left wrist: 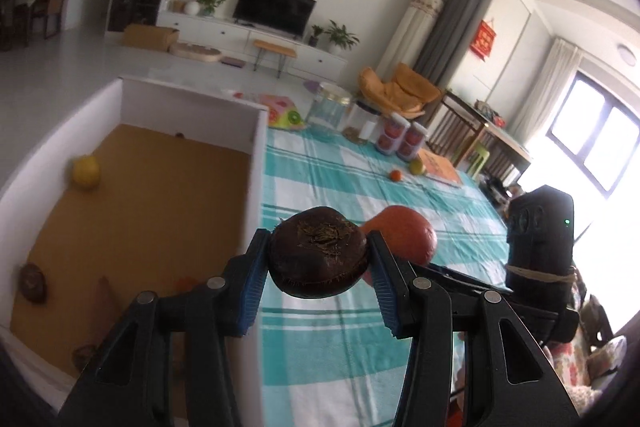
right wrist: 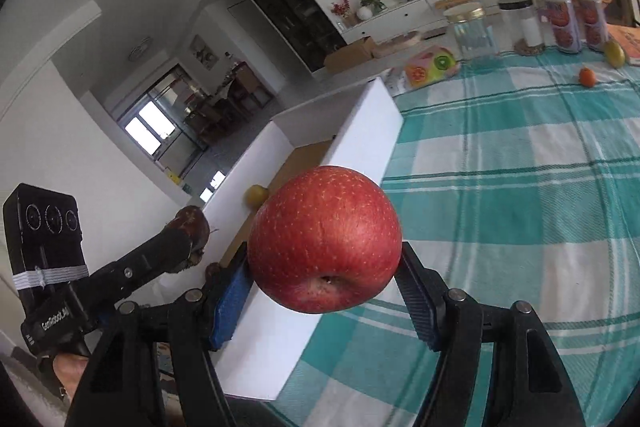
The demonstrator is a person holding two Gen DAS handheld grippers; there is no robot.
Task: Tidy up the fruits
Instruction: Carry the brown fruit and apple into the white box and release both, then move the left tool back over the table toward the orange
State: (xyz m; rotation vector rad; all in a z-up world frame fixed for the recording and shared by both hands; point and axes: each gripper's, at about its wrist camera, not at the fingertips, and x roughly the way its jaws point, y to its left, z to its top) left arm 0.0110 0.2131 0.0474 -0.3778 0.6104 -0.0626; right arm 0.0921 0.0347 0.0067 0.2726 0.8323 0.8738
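My left gripper [left wrist: 318, 259] is shut on a dark brown round fruit [left wrist: 318, 257], held above the right wall of a white box [left wrist: 256, 155] with a brown floor. The box holds a yellow fruit [left wrist: 85, 169], a brown fruit [left wrist: 34, 283] and other partly hidden pieces. My right gripper [right wrist: 324, 267] is shut on a red apple [right wrist: 324, 239], held just right of the box wall [right wrist: 360, 131]. The apple also shows in the left wrist view [left wrist: 408, 233]. The left gripper with its fruit shows in the right wrist view [right wrist: 192, 231]. A small orange [right wrist: 587, 77] and a yellow-green fruit [right wrist: 614, 54] lie far on the cloth.
A teal and white checked cloth [right wrist: 520, 187] covers the table. At its far edge stand a glass jar [right wrist: 472, 35], a dark-lidded jar [right wrist: 520, 23], two printed cans [right wrist: 562, 23], a fruit-print toy [right wrist: 432, 65] and an orange book [left wrist: 440, 167].
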